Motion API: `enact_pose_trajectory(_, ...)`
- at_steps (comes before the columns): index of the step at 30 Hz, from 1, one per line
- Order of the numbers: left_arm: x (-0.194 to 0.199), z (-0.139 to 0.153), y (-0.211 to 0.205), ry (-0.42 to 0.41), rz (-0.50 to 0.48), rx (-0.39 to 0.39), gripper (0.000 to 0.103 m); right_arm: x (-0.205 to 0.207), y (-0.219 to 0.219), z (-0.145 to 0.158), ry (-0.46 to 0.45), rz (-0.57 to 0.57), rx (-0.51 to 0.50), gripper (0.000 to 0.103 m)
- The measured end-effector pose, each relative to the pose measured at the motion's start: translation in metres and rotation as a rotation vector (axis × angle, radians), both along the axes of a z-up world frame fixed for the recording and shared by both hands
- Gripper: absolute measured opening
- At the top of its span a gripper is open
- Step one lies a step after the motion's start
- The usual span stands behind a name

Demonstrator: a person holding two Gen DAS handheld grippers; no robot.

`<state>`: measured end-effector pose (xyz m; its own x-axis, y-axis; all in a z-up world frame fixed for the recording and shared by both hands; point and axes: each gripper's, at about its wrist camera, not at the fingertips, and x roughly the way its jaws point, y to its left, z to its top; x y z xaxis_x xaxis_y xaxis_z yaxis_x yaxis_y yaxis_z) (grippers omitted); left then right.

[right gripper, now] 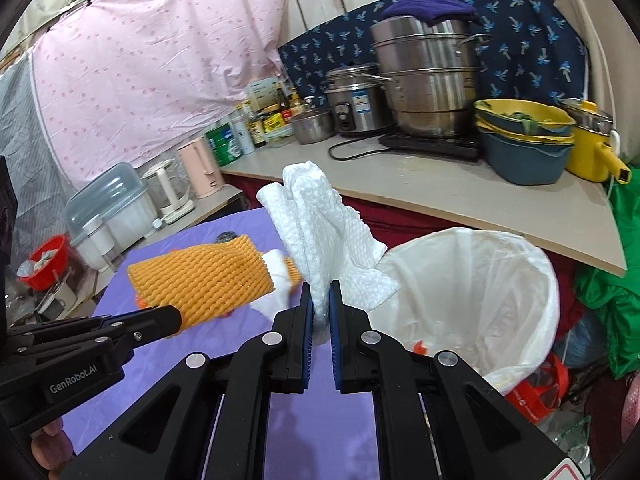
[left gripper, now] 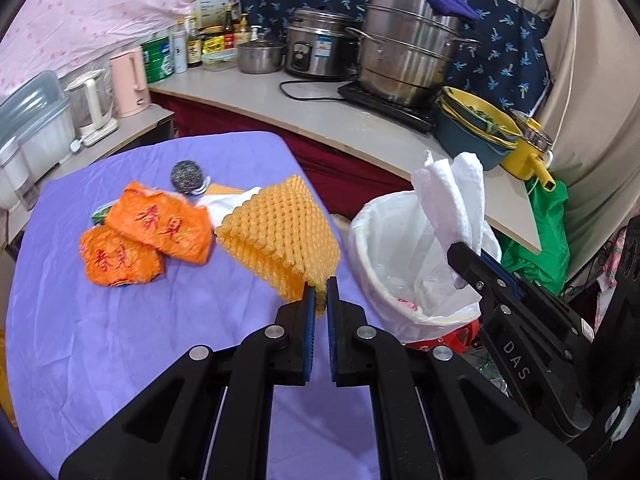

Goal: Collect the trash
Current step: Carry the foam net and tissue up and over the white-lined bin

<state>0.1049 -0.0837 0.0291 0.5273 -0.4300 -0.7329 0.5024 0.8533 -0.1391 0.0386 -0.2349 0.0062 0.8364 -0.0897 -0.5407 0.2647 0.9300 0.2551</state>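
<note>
My left gripper (left gripper: 320,283) is shut on a yellow foam fruit net (left gripper: 280,232), held above the purple table's right part. The same foam net (right gripper: 204,276) shows in the right wrist view, gripped by the left gripper (right gripper: 176,322). My right gripper (right gripper: 321,286) is shut on a crumpled white paper towel (right gripper: 320,224), lifted just left of the white-lined trash bin (right gripper: 500,280). In the left wrist view the paper towel (left gripper: 452,196) hangs over the bin (left gripper: 384,240) from the right gripper (left gripper: 460,256). Two orange snack packets (left gripper: 148,236) lie on the purple table (left gripper: 120,340).
A steel scourer (left gripper: 187,176) and a white scrap (left gripper: 224,204) lie behind the packets. Behind the bin runs a counter (left gripper: 320,112) with pots, a rice cooker, stacked bowls (left gripper: 476,128) and bottles. Kettles (left gripper: 128,80) stand at the left, a green bag (left gripper: 540,232) at the right.
</note>
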Motion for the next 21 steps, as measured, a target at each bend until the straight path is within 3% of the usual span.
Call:
enact_pose_trajectory(9, -0.003, 0.0, -0.058, -0.007, -0.093, 0.005, 0.005, -0.014, -0.062, -0.02, 0.055, -0.131, 0.027, 0.008)
enact_pose_trajectory(21, -0.005, -0.02, -0.124, 0.013, -0.18, 0.028, 0.005, -0.011, -0.105, -0.053, 0.106, -0.188, 0.07, 0.008)
